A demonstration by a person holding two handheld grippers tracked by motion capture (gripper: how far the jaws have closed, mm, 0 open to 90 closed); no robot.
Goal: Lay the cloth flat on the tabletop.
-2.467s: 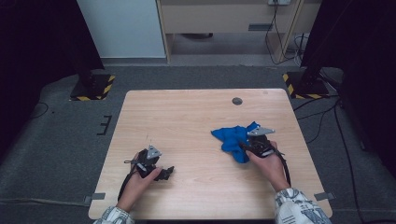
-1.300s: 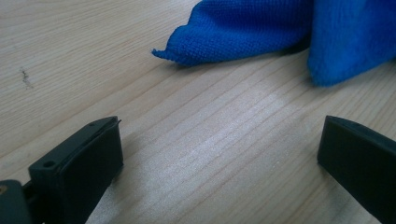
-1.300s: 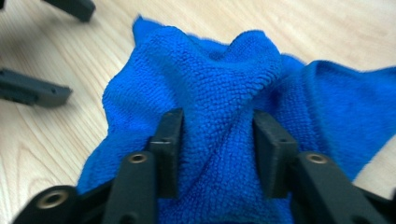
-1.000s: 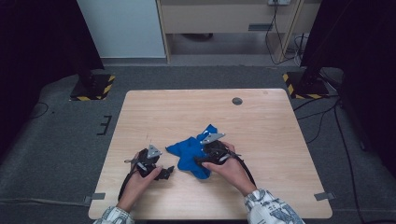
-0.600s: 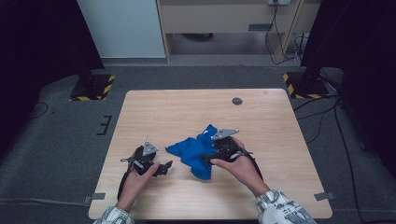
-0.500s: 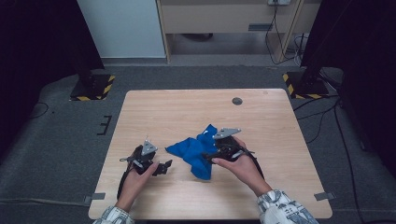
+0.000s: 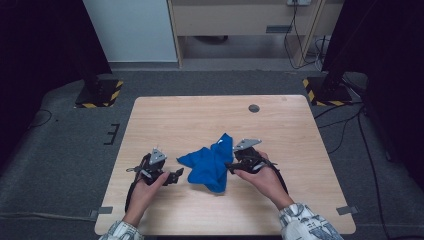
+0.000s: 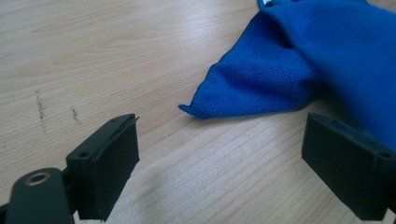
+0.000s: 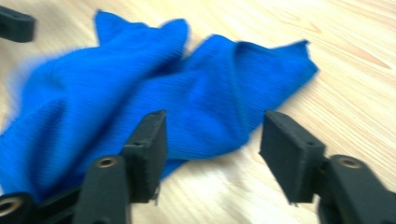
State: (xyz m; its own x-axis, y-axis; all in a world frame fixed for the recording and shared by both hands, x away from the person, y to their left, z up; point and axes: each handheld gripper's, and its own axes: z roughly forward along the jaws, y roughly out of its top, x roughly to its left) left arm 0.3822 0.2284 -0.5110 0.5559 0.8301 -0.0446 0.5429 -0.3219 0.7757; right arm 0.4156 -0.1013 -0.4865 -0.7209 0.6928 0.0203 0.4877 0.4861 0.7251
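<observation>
Since a couple of seconds ago the crumpled blue microfibre cloth (image 7: 209,162) has travelled from the right half of the pale wooden table (image 7: 300,130) to the middle of its near part, and the right gripper (image 7: 231,167) has drawn back to the cloth's right edge. Its jaws have just been closing, yet stand apart with only bare wood and the cloth's hem before them, nothing pinched. The left gripper (image 7: 177,176) sits just left of the cloth, jaws wide and narrowing a little, one cloth corner (image 8: 187,108) lying just ahead of them on the wood. Open tabletop stretches behind the cloth to the far edge, where a single small dark round disc (image 7: 254,108) lies. Folds hide the cloth's underside. One cloth, two grippers, one disc.
</observation>
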